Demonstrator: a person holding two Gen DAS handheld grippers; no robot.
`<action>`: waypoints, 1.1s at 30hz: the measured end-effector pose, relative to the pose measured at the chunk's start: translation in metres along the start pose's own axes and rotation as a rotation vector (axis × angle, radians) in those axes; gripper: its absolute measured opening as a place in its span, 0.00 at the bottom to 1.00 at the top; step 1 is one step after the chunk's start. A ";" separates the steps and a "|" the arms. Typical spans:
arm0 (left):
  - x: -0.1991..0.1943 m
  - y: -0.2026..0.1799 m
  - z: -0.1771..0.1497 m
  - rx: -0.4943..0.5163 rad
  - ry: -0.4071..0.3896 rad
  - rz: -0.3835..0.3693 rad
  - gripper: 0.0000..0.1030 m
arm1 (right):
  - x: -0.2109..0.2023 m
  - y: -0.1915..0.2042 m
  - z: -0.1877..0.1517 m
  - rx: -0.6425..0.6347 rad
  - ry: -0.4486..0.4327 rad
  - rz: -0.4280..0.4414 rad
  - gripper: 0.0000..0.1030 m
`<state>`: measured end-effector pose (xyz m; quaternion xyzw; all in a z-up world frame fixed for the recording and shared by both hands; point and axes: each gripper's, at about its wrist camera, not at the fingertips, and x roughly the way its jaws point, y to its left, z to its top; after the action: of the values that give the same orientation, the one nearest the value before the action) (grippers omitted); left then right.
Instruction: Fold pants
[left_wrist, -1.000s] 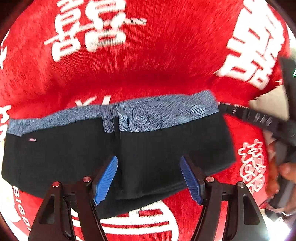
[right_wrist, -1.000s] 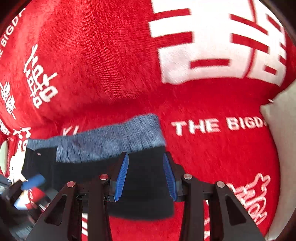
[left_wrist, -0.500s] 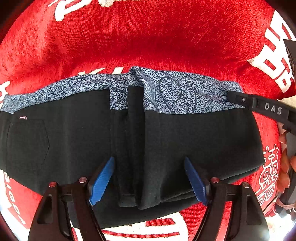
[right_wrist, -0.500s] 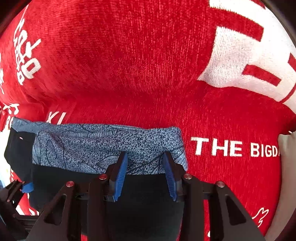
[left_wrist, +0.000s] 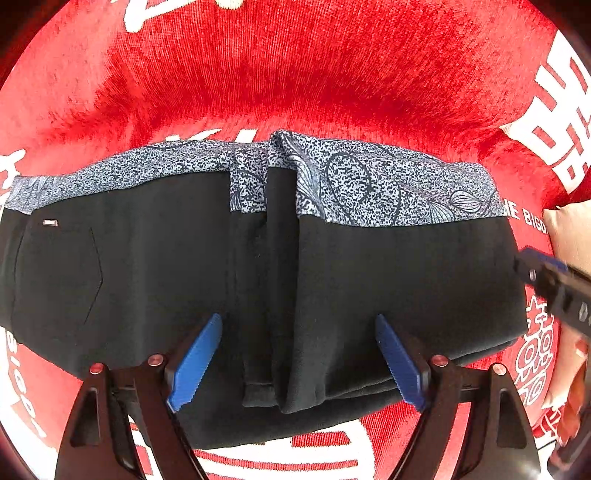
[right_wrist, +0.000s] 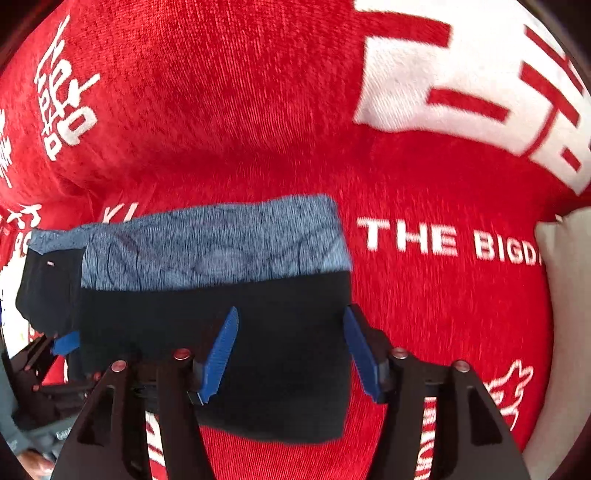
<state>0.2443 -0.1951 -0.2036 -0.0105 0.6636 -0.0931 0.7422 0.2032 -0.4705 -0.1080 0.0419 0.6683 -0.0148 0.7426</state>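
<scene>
Black pants (left_wrist: 388, 280) with a blue-grey patterned waistband (left_wrist: 369, 184) lie folded into a low wide bundle on a red cloth; a folded edge runs down the middle. My left gripper (left_wrist: 299, 358) is open and empty, its blue pads straddling the near middle of the bundle. My right gripper (right_wrist: 291, 354) is open and empty above the right end of the pants (right_wrist: 258, 302). The right gripper's tip shows in the left wrist view (left_wrist: 543, 273) at the pants' right edge. The left gripper's blue pad shows in the right wrist view (right_wrist: 66, 343).
The red plush cloth (left_wrist: 314, 74) with white characters and "THE BIGD" lettering (right_wrist: 443, 240) covers the whole surface. A beige cushion-like edge (right_wrist: 569, 277) lies at the far right.
My right gripper has opened wider and pulled back off the waistband towards the pants' right end. My left gripper stays open and has come slightly closer to the pants.
</scene>
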 end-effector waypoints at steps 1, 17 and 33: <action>-0.001 0.001 -0.001 -0.001 0.000 -0.001 0.83 | -0.003 0.000 -0.005 0.001 0.002 0.001 0.62; -0.048 0.057 -0.045 -0.109 -0.081 -0.003 0.83 | -0.033 0.064 -0.033 -0.121 -0.046 0.027 0.65; -0.060 0.148 -0.087 -0.271 -0.091 0.033 0.83 | 0.033 0.188 -0.010 -0.371 0.022 0.069 0.67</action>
<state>0.1705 -0.0310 -0.1754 -0.1037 0.6358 0.0102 0.7648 0.2113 -0.2809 -0.1337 -0.0727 0.6656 0.1350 0.7304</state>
